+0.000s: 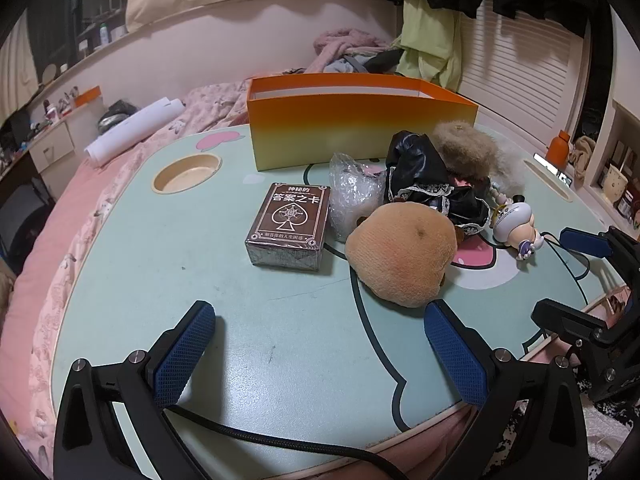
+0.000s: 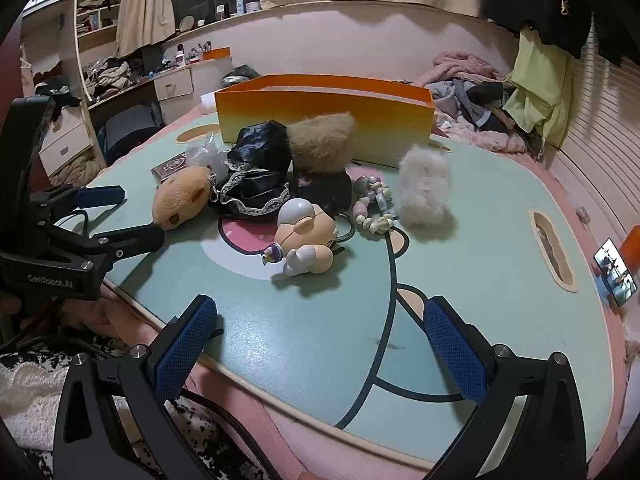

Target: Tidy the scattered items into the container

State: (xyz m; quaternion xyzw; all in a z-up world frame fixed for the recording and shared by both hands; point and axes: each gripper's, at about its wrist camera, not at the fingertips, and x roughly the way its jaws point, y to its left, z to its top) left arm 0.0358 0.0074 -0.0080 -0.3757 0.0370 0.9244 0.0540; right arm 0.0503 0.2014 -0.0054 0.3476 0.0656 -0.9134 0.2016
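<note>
An orange open box stands at the far side of the green lap table. In front of it lie a brown card box, a crumpled plastic wrap, a tan plush, a black lace garment, a brown fur piece, a white fur piece, a bead bracelet and a small figurine. My left gripper is open near the table's front edge. My right gripper is open, short of the figurine.
The table sits on a pink bed. It has a round cup recess and a slot. A phone leans at the right edge. Clothes pile behind the box. A paper roll lies on the bed.
</note>
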